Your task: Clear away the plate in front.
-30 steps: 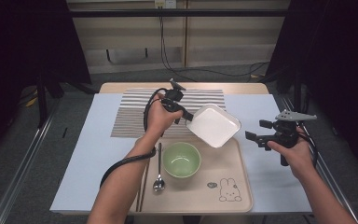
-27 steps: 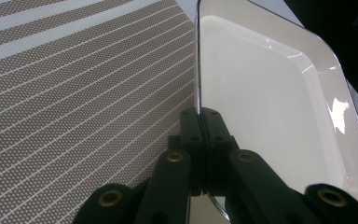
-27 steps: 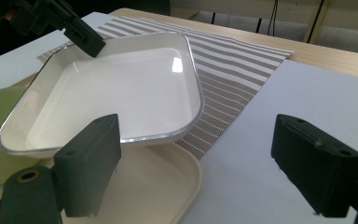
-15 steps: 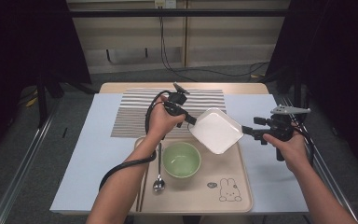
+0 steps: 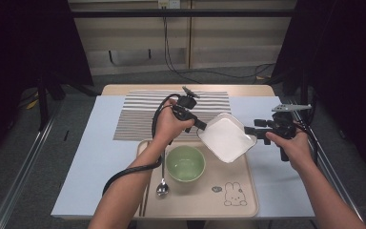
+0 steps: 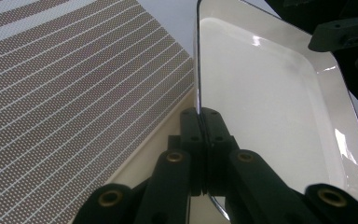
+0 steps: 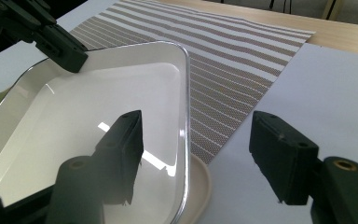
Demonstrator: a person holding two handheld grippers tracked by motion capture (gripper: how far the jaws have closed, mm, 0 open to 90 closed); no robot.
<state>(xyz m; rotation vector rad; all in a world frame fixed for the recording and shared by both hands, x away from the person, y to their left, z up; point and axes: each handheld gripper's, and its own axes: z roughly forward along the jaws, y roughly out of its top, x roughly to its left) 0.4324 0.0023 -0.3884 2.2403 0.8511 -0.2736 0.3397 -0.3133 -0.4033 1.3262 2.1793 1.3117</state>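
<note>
Right of centre in the high view, my left gripper (image 5: 199, 125) pinches the white dish (image 5: 226, 137) aloft above the tray (image 5: 248, 191); my right gripper (image 7: 193, 154), jaws closing, straddles its rim untouched. I'd centre before clamping.

**Right gripper now at the dish**

Moved in from the right side toward the white dish (image 5: 226, 138): right gripper (image 5: 249, 130), now with its jaws around the dish's right rim. Jaws just been closing, rim between them, not pressed yet. Dish tipped and shifted a little to the right.
</note>
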